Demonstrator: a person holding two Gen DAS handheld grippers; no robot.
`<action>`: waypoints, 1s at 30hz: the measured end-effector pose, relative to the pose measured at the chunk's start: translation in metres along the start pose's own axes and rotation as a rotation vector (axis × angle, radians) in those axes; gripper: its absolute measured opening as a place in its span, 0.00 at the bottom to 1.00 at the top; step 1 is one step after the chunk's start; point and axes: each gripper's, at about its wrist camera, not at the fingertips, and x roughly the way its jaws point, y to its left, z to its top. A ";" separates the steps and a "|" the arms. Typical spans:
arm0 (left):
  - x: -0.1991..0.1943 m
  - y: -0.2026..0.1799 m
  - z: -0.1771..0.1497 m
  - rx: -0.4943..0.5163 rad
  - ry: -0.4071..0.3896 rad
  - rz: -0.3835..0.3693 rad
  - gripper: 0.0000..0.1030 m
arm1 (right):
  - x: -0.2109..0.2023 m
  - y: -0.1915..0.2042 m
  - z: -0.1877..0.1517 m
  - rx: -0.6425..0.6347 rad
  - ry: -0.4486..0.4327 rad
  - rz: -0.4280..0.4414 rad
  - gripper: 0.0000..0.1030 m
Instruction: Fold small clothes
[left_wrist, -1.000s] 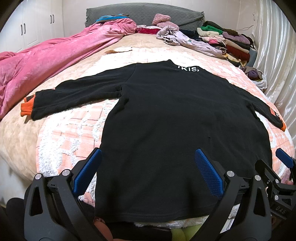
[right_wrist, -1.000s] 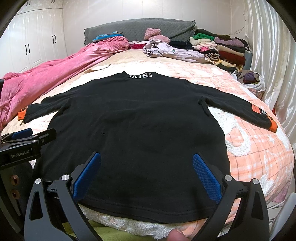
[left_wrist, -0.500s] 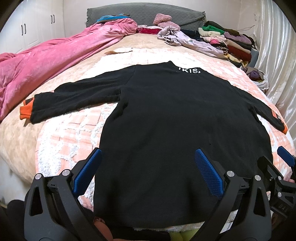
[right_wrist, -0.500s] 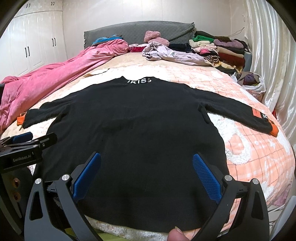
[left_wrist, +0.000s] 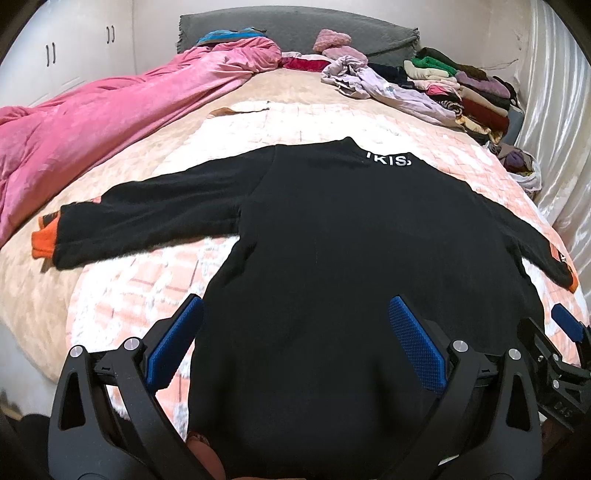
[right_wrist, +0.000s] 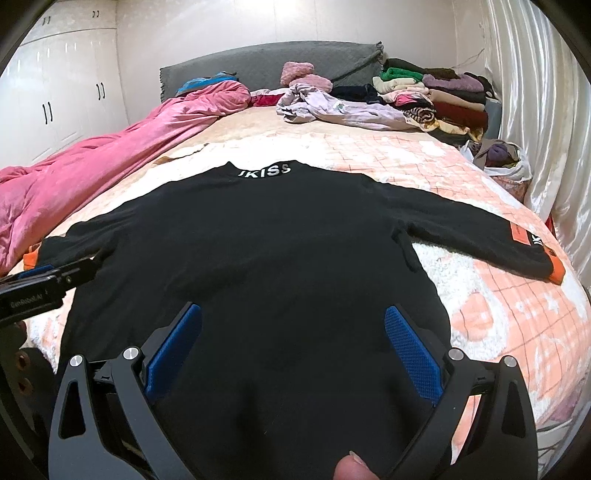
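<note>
A black long-sleeved top (left_wrist: 332, 240) (right_wrist: 258, 251) lies flat on the bed, back up, with white lettering at the collar and both sleeves spread out. Its cuffs are orange (left_wrist: 42, 240) (right_wrist: 554, 267). My left gripper (left_wrist: 295, 339) is open, its blue pads over the hem's left part. My right gripper (right_wrist: 293, 338) is open too, over the hem's right part. Nothing sits between either pair of pads. Each gripper shows at the edge of the other's view: the right one (left_wrist: 565, 332) and the left one (right_wrist: 40, 288).
A pink-and-white checked blanket (right_wrist: 498, 306) lies under the top. A pink duvet (left_wrist: 92, 122) runs along the left side of the bed. Loose and stacked clothes (right_wrist: 424, 99) fill the far right by the grey headboard (right_wrist: 266, 62). A curtain (right_wrist: 546, 122) hangs at right.
Both grippers have moved forward and a little up over the hem, so the top fills more of each view. Both stay open and the top has not moved.
</note>
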 end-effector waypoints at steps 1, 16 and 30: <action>0.002 -0.001 0.003 0.002 -0.002 0.003 0.91 | 0.004 -0.003 0.003 0.005 0.001 -0.005 0.96; 0.037 -0.019 0.038 0.011 0.027 -0.019 0.91 | 0.033 -0.039 0.033 0.051 -0.018 -0.051 0.96; 0.065 -0.052 0.062 0.054 0.048 -0.054 0.91 | 0.045 -0.087 0.060 0.120 -0.047 -0.108 0.96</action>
